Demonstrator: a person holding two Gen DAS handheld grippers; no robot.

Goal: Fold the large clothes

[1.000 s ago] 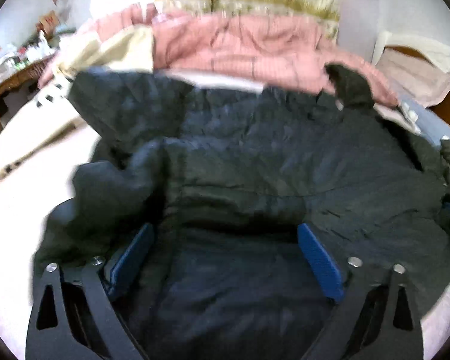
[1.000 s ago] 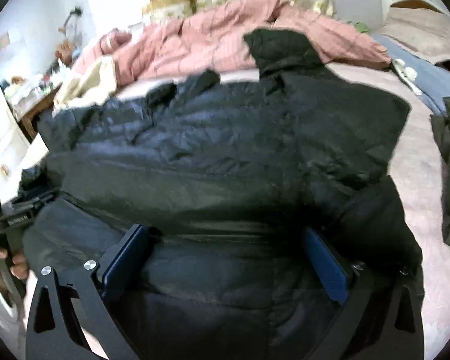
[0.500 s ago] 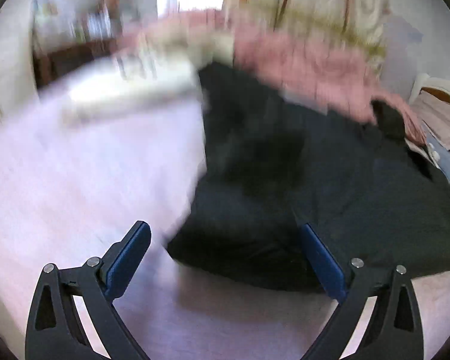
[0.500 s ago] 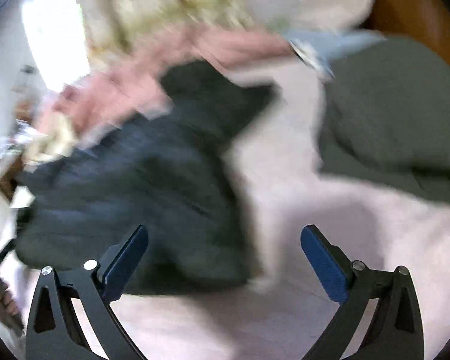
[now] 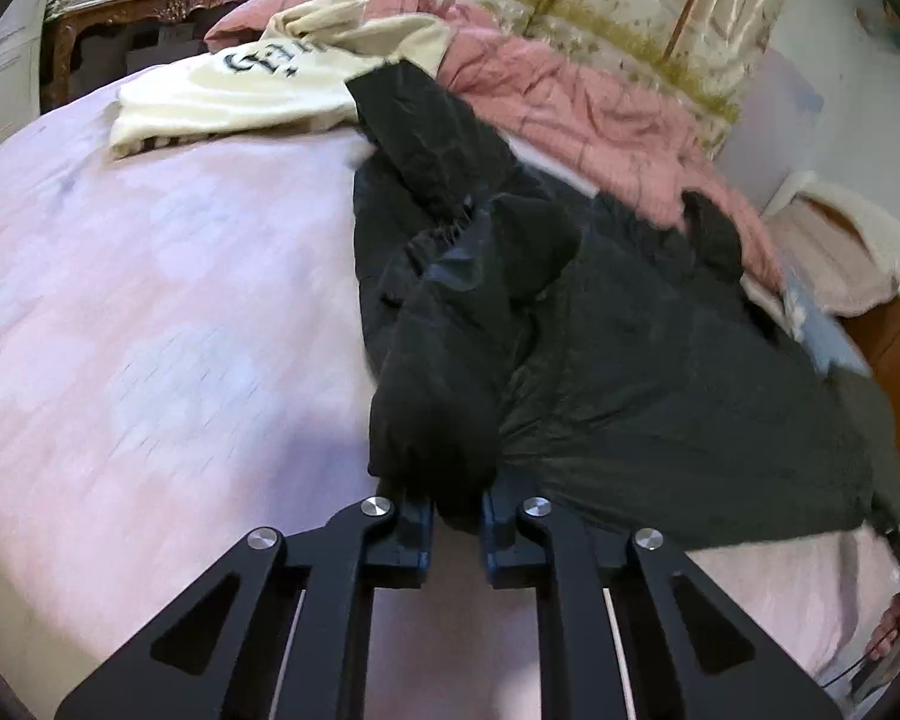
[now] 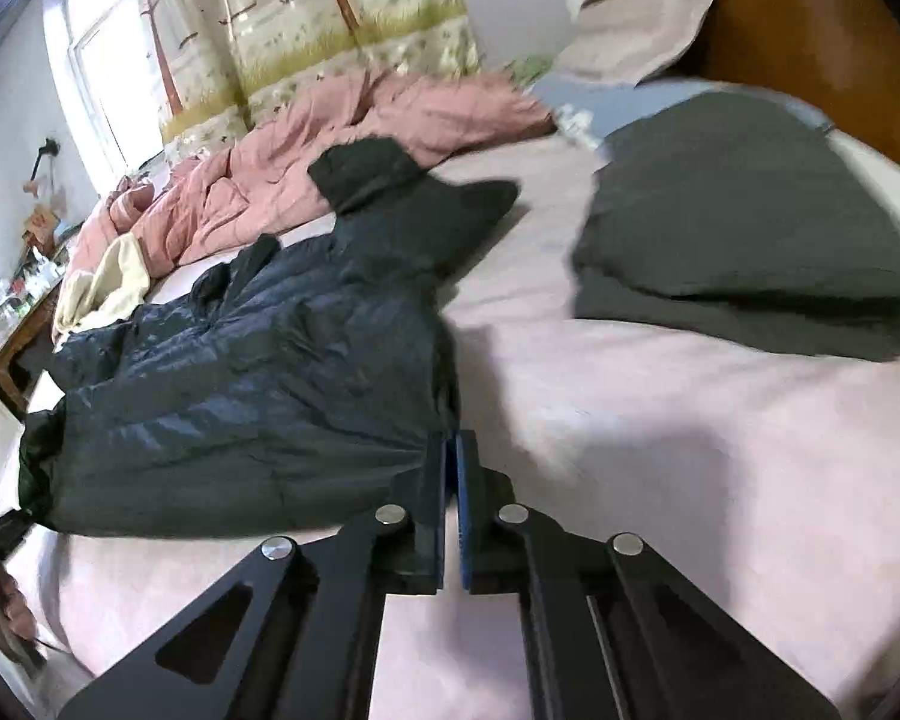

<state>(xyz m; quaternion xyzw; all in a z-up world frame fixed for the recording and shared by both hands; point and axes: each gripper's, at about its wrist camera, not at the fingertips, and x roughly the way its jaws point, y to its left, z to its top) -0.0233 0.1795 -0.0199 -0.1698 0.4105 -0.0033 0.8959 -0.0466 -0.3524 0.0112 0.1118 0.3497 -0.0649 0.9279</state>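
Note:
A large dark puffer jacket [image 5: 630, 360] lies crumpled on a pink bed sheet [image 5: 150, 330]. My left gripper [image 5: 456, 510] is shut on a bunched fold of the jacket at its left near corner. In the right wrist view the same jacket [image 6: 258, 384] spreads to the left, and my right gripper [image 6: 450, 468] is shut on its right near corner, jaws almost touching. Both grips sit at the jacket's near edge, low over the sheet.
A folded dark green garment [image 6: 738, 228] lies on the bed to the right. A pink quilt [image 5: 570, 96] is heaped at the far side. A cream printed shirt [image 5: 258, 84] lies at the far left. A wooden table [image 5: 138, 18] stands beyond the bed.
Both grippers were open over the jacket one second ago. They swung outward to its left and right near corners and have shut on the fabric.

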